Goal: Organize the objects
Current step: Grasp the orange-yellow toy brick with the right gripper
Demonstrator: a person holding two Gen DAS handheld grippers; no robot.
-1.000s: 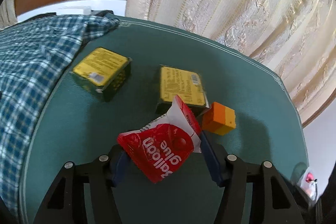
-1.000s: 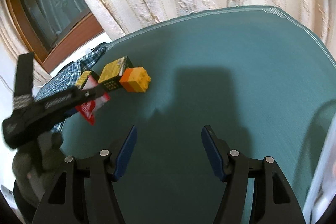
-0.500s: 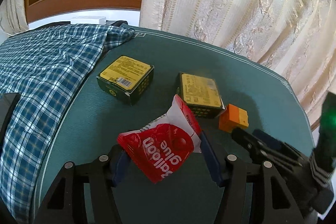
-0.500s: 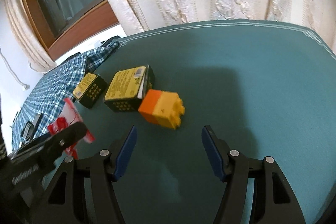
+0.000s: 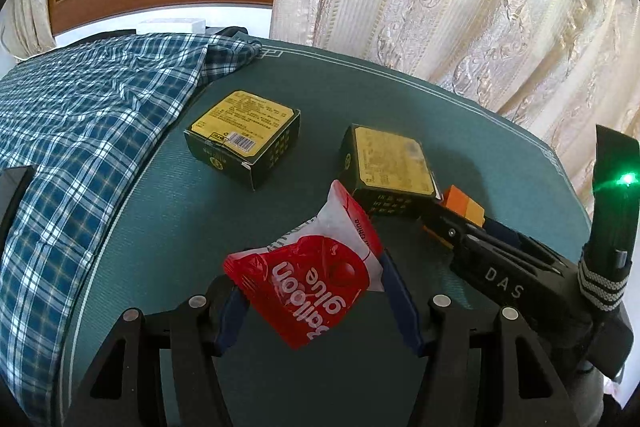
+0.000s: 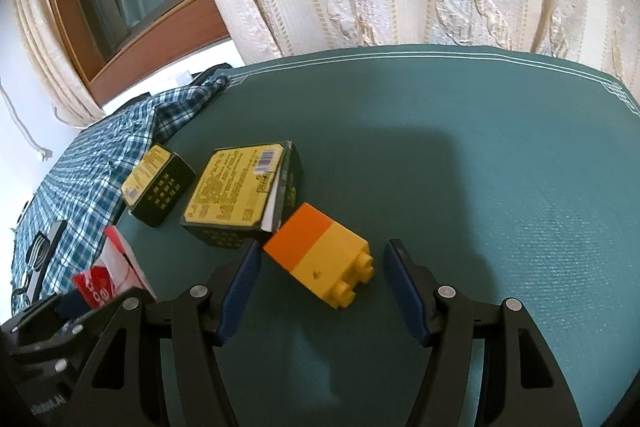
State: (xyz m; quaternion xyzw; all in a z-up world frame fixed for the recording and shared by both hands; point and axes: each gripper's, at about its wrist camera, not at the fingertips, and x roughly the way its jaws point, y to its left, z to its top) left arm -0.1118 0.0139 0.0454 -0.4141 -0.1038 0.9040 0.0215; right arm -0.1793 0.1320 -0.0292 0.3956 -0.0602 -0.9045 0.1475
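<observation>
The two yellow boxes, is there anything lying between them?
No. In the left wrist view, only bare green table shows between the left yellow box and the right yellow box; they lie apart.

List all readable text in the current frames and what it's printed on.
"Balloon glue", seen upside down: red packet held in the left claw.
"DAS": black body of the right claw, seen from the left wrist view.
Two yellow-topped boxes: fine print and barcodes, too small or blurred to read.
Orange and yellow block: no text.
</observation>
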